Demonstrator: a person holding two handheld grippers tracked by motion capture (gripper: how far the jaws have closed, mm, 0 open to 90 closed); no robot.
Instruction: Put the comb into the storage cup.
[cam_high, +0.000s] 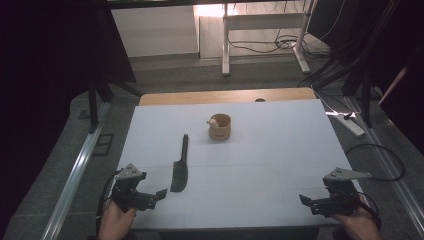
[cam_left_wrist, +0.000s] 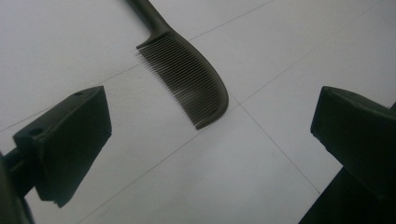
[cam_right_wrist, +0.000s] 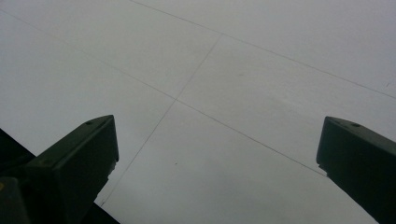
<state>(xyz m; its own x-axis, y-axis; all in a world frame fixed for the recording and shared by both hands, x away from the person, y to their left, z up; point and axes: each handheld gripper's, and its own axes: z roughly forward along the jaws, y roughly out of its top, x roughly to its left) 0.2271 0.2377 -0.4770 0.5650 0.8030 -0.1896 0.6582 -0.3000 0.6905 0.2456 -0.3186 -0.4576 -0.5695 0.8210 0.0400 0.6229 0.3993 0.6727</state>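
Observation:
A black comb (cam_high: 180, 170) lies flat on the white table (cam_high: 260, 165), handle pointing away from me. In the left gripper view the comb (cam_left_wrist: 187, 79) rests just ahead of the jaws, teeth turned toward them. My left gripper (cam_high: 159, 195) hovers at the front left corner, a short way left of the comb, open and holding nothing (cam_left_wrist: 210, 149). My right gripper (cam_high: 304, 201) is at the front right corner, open over bare table (cam_right_wrist: 217, 158). A small wooden cup (cam_high: 220, 127) with a pale object at its rim stands near the table's middle back.
The table's wooden far edge (cam_high: 225, 95) shows beyond the white top. Behind it are desk legs (cam_high: 226, 40) and cables on the floor. A power strip (cam_high: 350, 122) lies on the floor right of the table. A metal rail (cam_high: 75, 175) runs along the left.

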